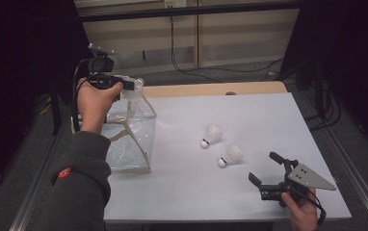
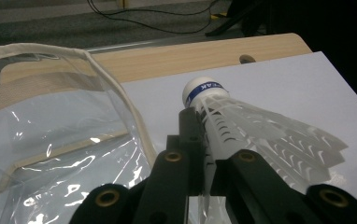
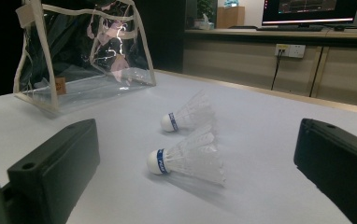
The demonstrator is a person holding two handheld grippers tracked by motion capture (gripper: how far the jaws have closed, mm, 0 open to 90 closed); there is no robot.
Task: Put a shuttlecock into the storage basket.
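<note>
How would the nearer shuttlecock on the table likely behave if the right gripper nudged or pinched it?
The nearer shuttlecock lies on its side with a round cork tip, so a nudge would probably swing it in an arc. Its thin feathered skirt looks very light and could crush under a hard pinch. The right gripper stands open beside it.

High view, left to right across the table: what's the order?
Left gripper holding a shuttlecock above the clear bag → shuttlecock lying farther back → nearer shuttlecock → right gripper, jaws open.
</note>
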